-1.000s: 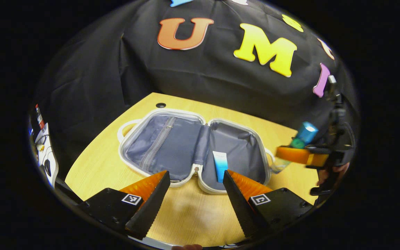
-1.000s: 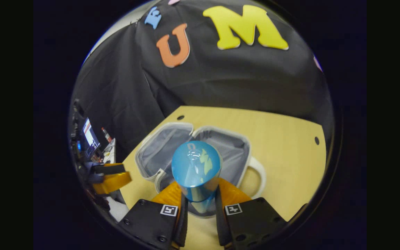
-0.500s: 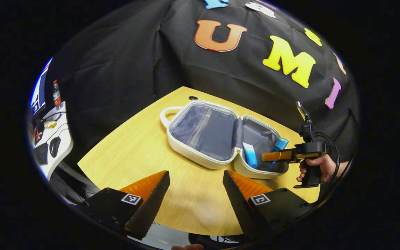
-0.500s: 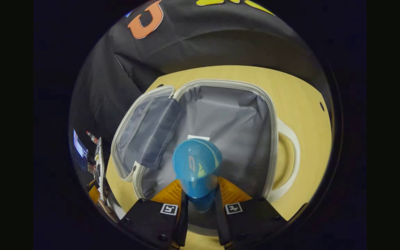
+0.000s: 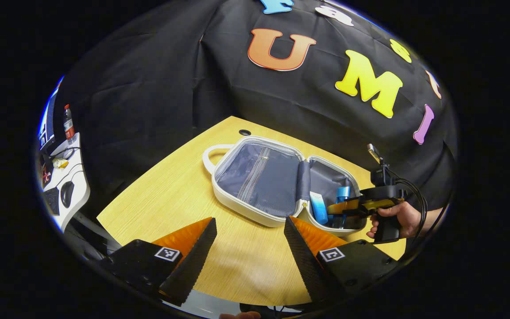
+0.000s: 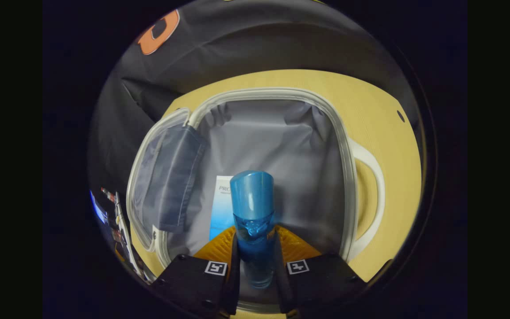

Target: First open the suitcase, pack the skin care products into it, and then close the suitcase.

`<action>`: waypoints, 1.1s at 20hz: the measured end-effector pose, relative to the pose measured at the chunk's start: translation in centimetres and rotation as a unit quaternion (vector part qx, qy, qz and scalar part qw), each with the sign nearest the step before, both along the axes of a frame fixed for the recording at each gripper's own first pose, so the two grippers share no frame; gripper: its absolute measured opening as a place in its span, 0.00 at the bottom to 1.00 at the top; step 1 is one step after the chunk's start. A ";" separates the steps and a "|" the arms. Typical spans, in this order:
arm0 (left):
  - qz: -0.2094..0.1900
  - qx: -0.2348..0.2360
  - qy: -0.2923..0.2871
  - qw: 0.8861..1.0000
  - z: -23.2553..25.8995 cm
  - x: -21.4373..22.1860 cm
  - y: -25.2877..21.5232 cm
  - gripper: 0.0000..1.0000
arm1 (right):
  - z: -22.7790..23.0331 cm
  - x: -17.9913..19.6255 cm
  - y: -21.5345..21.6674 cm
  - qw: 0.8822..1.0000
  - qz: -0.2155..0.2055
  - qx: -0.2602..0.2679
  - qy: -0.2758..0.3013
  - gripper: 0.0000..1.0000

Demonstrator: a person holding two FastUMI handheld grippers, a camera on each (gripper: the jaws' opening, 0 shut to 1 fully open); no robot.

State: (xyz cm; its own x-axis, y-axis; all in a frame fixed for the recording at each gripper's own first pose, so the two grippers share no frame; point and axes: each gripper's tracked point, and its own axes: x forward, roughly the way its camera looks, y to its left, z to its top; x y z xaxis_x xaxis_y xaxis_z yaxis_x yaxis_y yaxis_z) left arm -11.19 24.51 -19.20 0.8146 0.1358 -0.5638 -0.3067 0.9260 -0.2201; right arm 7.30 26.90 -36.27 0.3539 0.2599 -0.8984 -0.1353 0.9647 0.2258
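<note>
The white suitcase (image 5: 255, 208) lies open on the wooden table (image 5: 171, 195), grey lining up. A white-and-blue tube (image 5: 318, 207) rests in its right half. My right gripper (image 6: 255, 261) is shut on a blue bottle (image 6: 253, 208), held low inside that half beside the white-and-blue tube (image 6: 220, 208). In the left gripper view the right gripper (image 5: 345, 207) and the hand (image 5: 399, 219) holding it reach over the suitcase's right edge, with the blue bottle (image 5: 341, 197) in it. My left gripper (image 5: 249, 252) is open over the table's near edge, nothing between its fingers.
The suitcase rim (image 6: 348, 168) and its white handle (image 6: 372, 195) curve to the right of the bottle. A zipped divider (image 5: 255, 177) covers the left half. A side desk (image 5: 60, 186) with a bottle and a mouse stands far left. A cable hole (image 5: 245, 132) marks the table's back.
My right gripper has lowered the blue bottle deeper into the suitcase's right half and tipped it flatter beside the tube. My left gripper has drawn back from the suitcase and stayed open.
</note>
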 end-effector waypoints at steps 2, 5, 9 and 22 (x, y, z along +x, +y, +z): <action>0.001 0.001 -0.003 1.000 0.1 0.0 0.0 0.98 | 0.0 -0.2 -0.1 1.000 0.003 -0.017 0.008 0.32; 0.007 -0.003 -0.001 1.000 0.3 -0.1 0.0 0.98 | -0.3 -0.1 -0.1 0.999 0.002 -0.036 0.011 0.34; 0.006 0.001 -0.006 1.000 0.7 -0.2 0.0 0.98 | -0.4 -0.1 -0.1 0.999 -0.002 -0.044 0.010 0.35; 0.014 0.003 -0.009 1.000 1.7 -0.3 2.3 0.98 | 0.6 -0.7 -0.9 0.999 -0.005 -0.049 -0.001 0.39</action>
